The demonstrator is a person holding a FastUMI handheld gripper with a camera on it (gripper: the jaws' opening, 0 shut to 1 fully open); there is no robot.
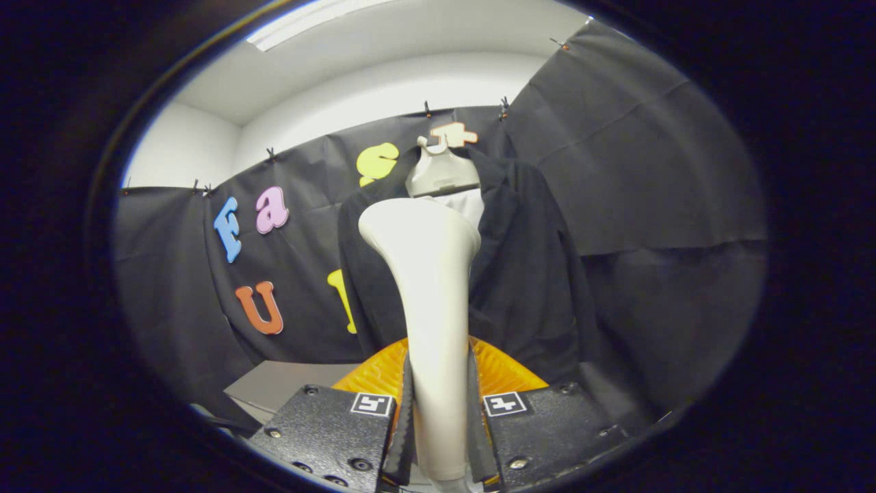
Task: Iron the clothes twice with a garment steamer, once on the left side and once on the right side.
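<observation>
The gripper (pixel 439 424) clamps both fingers on the handle of the white garment steamer (pixel 428 287), its head rising beyond them; the dark jacket (pixel 527 274) hangs farther ahead (apparently untouched), so keep that grip firm and bring the head squarely onto one side.

The garment steamer (pixel 430 294) stands clamped between the hand-held gripper (pixel 438 411) fingers, the hanging jacket (pixel 527 274) beyond it.
</observation>
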